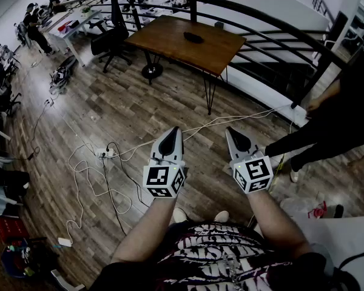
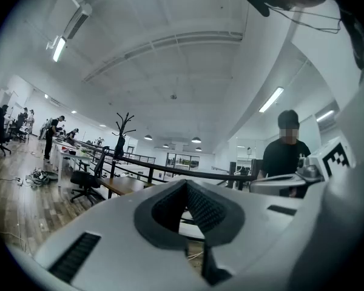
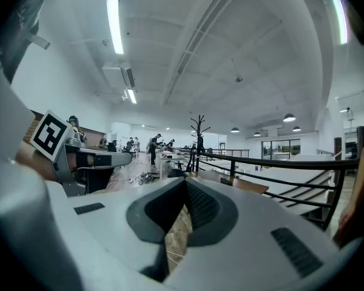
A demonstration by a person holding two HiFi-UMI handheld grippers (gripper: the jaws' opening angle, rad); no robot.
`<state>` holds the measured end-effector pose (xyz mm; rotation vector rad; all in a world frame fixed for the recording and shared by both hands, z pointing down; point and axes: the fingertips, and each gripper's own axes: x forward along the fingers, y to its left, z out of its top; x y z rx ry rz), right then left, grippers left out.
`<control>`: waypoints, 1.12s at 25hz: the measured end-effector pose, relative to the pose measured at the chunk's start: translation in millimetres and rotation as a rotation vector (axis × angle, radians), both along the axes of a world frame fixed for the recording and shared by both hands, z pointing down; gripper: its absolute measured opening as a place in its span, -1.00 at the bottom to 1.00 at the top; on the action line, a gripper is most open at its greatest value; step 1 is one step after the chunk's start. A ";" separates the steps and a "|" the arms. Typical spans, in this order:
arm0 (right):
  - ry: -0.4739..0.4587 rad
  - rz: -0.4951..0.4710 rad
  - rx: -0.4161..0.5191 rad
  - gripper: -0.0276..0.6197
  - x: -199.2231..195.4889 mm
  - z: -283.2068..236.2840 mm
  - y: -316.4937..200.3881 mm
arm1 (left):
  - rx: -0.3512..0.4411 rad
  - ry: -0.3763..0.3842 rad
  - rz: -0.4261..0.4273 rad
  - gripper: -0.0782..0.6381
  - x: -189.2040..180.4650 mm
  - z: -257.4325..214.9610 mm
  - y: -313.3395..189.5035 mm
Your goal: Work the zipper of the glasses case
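A small dark oval object, probably the glasses case (image 1: pixel 193 37), lies on a brown wooden table (image 1: pixel 170 41) far ahead of me, beyond the reach of both grippers. My left gripper (image 1: pixel 173 132) and right gripper (image 1: pixel 229 131) are held side by side at waist height over the wood floor, both pointing toward that table. In the left gripper view the left gripper (image 2: pixel 185 183) has its jaws together at the tip with nothing between them. The right gripper (image 3: pixel 185 182) looks the same in its own view, shut and empty.
A black curved railing (image 1: pixel 249 17) runs behind the table. A black office chair (image 1: pixel 112 41) stands left of it. White cables and a power strip (image 1: pixel 104 153) lie on the floor ahead. A person in black (image 1: pixel 340 120) stands at the right. Desks with people fill the far left.
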<state>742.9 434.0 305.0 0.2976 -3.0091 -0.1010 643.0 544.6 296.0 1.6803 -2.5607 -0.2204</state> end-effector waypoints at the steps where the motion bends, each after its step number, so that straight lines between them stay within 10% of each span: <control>1: 0.003 0.002 -0.002 -0.92 -1.9 1.4 1.6 | 0.000 -0.001 0.002 -0.79 -1.9 0.4 2.0; 28: 0.092 0.037 0.000 -0.92 -96.8 22.2 78.0 | 0.049 0.078 0.070 -0.79 -116.3 21.7 69.2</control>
